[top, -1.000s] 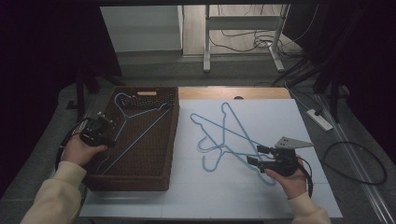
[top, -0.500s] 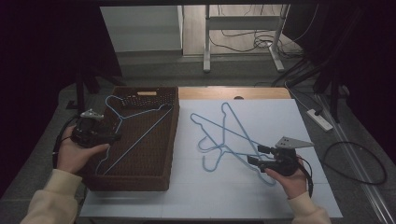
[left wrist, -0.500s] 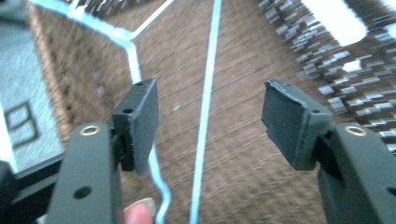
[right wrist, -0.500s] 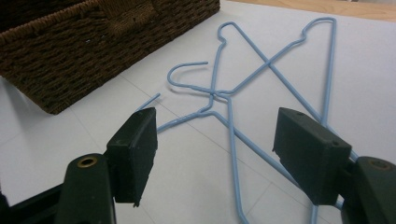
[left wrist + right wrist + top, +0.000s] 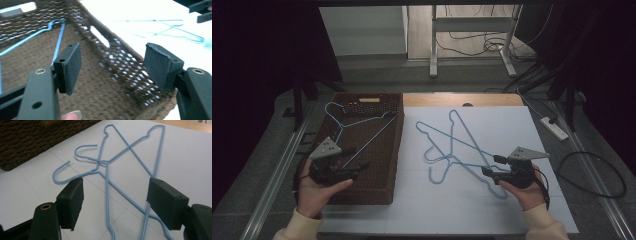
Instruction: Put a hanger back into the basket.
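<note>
Two hangers (image 5: pixel 457 150) lie crossed on the tabletop (image 5: pixel 512 210), one in the basket (image 5: pixel 382 150), and with the left hand-held gripper (image 5: pixel 112 65) just opened empty and the right hand-held gripper (image 5: pixel 115 200) wide over overlapping wires, a grab could drag both.

White-topped bench (image 5: pixel 512 125), brown woven basket (image 5: pixel 384 192) at nine o'clock, two crossed blue wire hangers (image 5: pixel 452 150) just right of centre, lying flat
</note>
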A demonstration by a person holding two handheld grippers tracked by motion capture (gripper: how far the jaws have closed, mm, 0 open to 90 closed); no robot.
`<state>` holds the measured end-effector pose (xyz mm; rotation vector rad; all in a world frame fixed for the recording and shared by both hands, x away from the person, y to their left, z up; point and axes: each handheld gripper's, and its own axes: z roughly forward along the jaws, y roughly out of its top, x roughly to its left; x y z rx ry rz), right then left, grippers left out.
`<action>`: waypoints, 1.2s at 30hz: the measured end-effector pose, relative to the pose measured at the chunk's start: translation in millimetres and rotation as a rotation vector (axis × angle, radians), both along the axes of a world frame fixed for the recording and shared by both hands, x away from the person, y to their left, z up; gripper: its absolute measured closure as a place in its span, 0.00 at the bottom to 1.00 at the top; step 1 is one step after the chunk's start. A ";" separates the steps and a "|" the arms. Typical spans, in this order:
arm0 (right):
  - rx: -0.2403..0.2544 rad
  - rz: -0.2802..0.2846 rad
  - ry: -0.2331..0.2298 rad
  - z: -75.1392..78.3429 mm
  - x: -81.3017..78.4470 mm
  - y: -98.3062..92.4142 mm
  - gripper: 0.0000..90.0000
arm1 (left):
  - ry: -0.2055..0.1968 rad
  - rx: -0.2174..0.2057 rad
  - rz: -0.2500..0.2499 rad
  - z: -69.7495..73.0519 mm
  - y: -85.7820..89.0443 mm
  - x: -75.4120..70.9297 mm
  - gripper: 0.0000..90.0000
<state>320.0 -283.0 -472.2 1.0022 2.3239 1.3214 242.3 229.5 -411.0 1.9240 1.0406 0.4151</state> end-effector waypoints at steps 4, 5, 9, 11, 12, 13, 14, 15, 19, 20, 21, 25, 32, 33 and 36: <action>-0.004 0.004 -0.001 -1.2 0.8 -2.7 0.34 | -0.014 -0.025 -0.035 -6.5 -9.5 -4.4 0.34; -0.005 0.005 -0.002 -1.2 0.7 -2.8 0.34 | -0.015 -0.033 -0.041 -8.0 -11.0 -5.1 0.34; -0.026 0.004 -0.013 -1.6 0.6 -1.9 0.34 | -0.011 -0.035 -0.051 -12.4 -15.1 -7.9 0.33; -0.025 0.004 -0.012 -1.6 0.6 -1.9 0.34 | -0.014 -0.044 -0.053 -13.5 -15.7 -9.2 0.33; -0.022 0.008 -0.011 -1.9 0.5 -2.0 0.34 | -0.018 -0.042 -0.050 -14.1 -16.4 -9.9 0.33; -0.021 0.009 -0.009 -2.1 0.4 -1.8 0.34 | -0.024 -0.043 -0.047 -15.2 -18.1 -10.6 0.33; -0.024 0.014 -0.008 -2.3 0.3 -1.5 0.34 | -0.024 -0.043 -0.047 -15.2 -18.1 -10.6 0.33; -0.024 0.014 -0.008 -2.3 0.3 -1.5 0.34 | -0.025 -0.041 -0.049 -15.9 -19.3 -10.7 0.33; -0.027 0.035 -0.006 -2.7 -0.8 1.0 0.34 | -0.034 -0.039 -0.055 -16.7 -21.7 -11.3 0.32; -0.032 0.042 -0.006 -2.6 -1.0 1.6 0.34 | -0.036 -0.039 -0.059 -17.3 -22.0 -11.5 0.32; -0.040 0.046 -0.009 -2.7 -1.1 2.6 0.34 | -0.035 -0.038 -0.064 -17.8 -22.2 -11.3 0.32; -0.056 0.053 -0.001 -3.3 0.4 3.8 0.34 | -0.035 -0.041 -0.071 -19.7 -23.0 -10.3 0.32; -0.067 0.057 0.004 -2.0 3.0 6.4 0.34 | -0.025 -0.040 -0.090 -23.6 -24.4 -11.3 0.31; -0.070 0.061 0.007 -2.0 3.6 6.9 0.34 | -0.025 -0.044 -0.093 -24.2 -24.0 -11.3 0.31; -0.076 0.079 0.025 -3.9 6.6 9.4 0.34 | -0.020 -0.051 -0.092 -27.1 -23.1 -10.8 0.32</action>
